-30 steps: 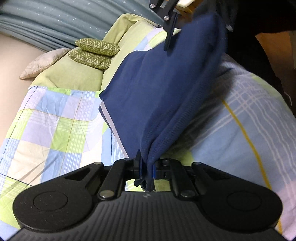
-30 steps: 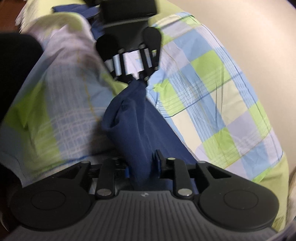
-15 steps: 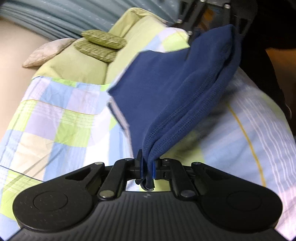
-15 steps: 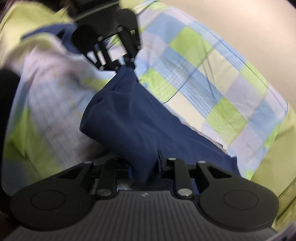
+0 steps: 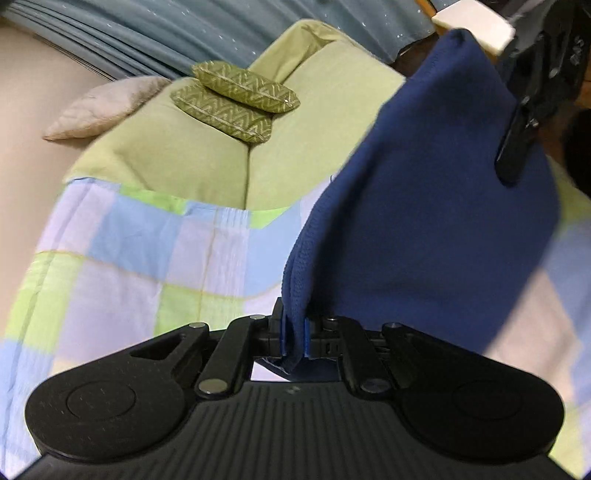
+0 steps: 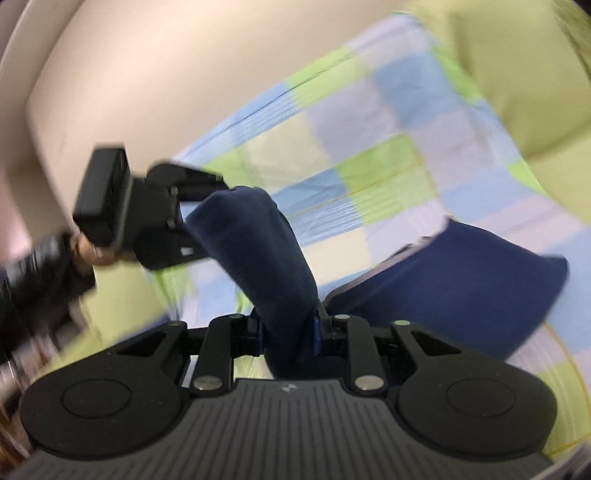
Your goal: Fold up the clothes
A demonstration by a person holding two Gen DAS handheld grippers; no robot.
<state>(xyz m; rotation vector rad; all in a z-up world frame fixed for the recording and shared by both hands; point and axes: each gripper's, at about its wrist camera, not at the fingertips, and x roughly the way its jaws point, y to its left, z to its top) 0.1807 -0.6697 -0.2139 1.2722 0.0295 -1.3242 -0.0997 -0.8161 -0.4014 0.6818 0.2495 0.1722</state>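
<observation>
A navy blue garment [image 5: 424,221] hangs stretched between both grippers above the checked bed cover [image 5: 129,266]. My left gripper [image 5: 294,339] is shut on one edge of it. My right gripper [image 6: 288,332] is shut on another bunched edge of the garment [image 6: 266,251]. In the left wrist view the right gripper [image 5: 517,144] shows at the top right against the cloth. In the right wrist view the left gripper [image 6: 173,218] shows at the left, holding the far end. A lower part of the garment [image 6: 461,280] lies on the bed at the right.
Two green patterned cushions [image 5: 236,99] and a beige pillow [image 5: 99,107] lie at the head of the bed on a plain green sheet [image 5: 177,158]. Blue curtains [image 5: 166,29] hang behind. A cream wall [image 6: 147,74] runs along the bed's far side.
Both grippers have lifted and swung the garment; the views have tilted toward the head of the bed. The cloth hangs higher, with more bed cover showing beneath it. Both grips stay shut.
</observation>
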